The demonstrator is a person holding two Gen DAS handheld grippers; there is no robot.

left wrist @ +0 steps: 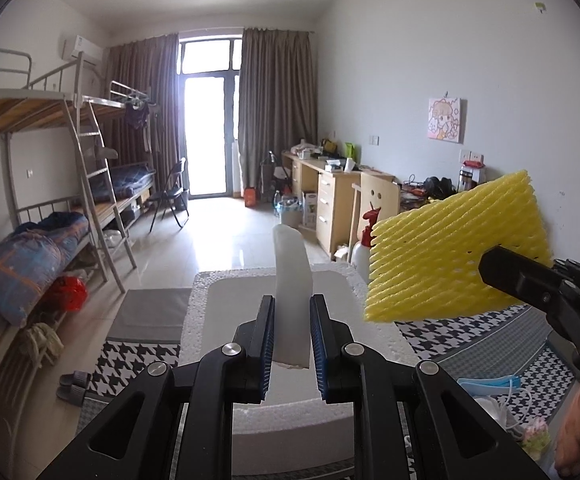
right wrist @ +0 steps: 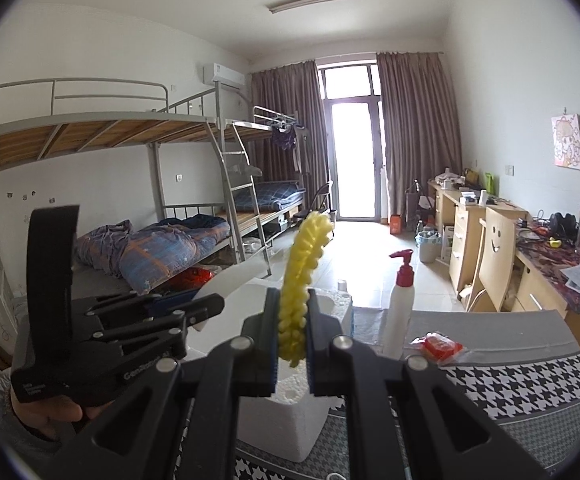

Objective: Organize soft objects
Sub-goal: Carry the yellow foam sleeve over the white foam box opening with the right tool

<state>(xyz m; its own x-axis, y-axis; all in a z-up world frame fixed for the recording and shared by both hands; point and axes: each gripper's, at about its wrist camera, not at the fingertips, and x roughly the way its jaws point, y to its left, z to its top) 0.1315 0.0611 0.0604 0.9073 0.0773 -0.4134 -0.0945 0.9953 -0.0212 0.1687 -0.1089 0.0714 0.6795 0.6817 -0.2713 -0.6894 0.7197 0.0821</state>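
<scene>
My left gripper (left wrist: 291, 340) is shut on a white foam sheet (left wrist: 293, 280) that stands upright between its pads, above a white styrofoam box (left wrist: 218, 320). My right gripper (right wrist: 293, 336) is shut on a yellow foam net sleeve (right wrist: 303, 264), held edge-on above the box's corner (right wrist: 290, 420). In the left wrist view the yellow sleeve (left wrist: 449, 252) hangs at the right, held by the right gripper's black fingers (left wrist: 505, 268). In the right wrist view the left gripper (right wrist: 194, 312) shows at the left with the white sheet (right wrist: 230, 280) in it.
The box sits on a table with a houndstooth cloth (right wrist: 509, 384). A white pump bottle with a red top (right wrist: 399, 304) and a red packet (right wrist: 441, 346) stand to the right. Blue face masks (left wrist: 489, 386) lie near my side. Bunk beds (right wrist: 130, 184) left, desks (right wrist: 489, 240) right.
</scene>
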